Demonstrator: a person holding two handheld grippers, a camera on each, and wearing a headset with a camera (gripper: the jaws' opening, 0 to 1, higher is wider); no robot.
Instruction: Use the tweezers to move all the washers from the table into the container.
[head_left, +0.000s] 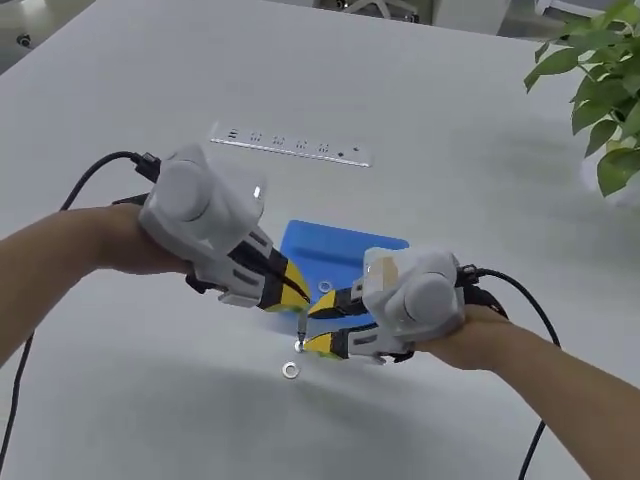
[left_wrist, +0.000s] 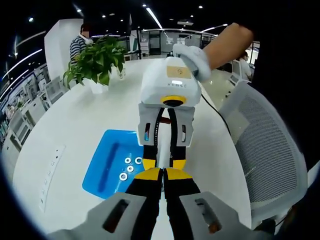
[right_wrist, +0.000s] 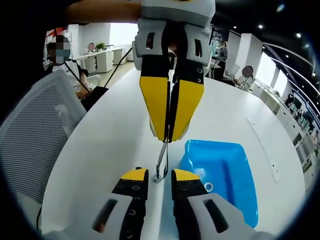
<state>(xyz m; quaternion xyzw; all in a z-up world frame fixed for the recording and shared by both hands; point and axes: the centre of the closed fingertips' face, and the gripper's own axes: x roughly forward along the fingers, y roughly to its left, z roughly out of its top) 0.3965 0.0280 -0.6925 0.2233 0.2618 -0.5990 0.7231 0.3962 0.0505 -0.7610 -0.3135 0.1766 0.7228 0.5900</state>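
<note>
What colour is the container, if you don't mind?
Blue container, clearest in the right gripper view.

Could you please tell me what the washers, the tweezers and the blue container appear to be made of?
Washers: likely metal, since they are silvery rings that glint against the blue. Tweezers: probably bare steel, thin grey prongs with a dull sheen. Container: apparently moulded plastic, a uniform bright blue with a glossy surface, soft highlights and rounded edges.

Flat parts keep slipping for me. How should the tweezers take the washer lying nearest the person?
The washer lies flat on the table, so its edge offers little from the side. Probably pinch the ring from above: one tip of the tweezers through the hole, one outside.
</note>
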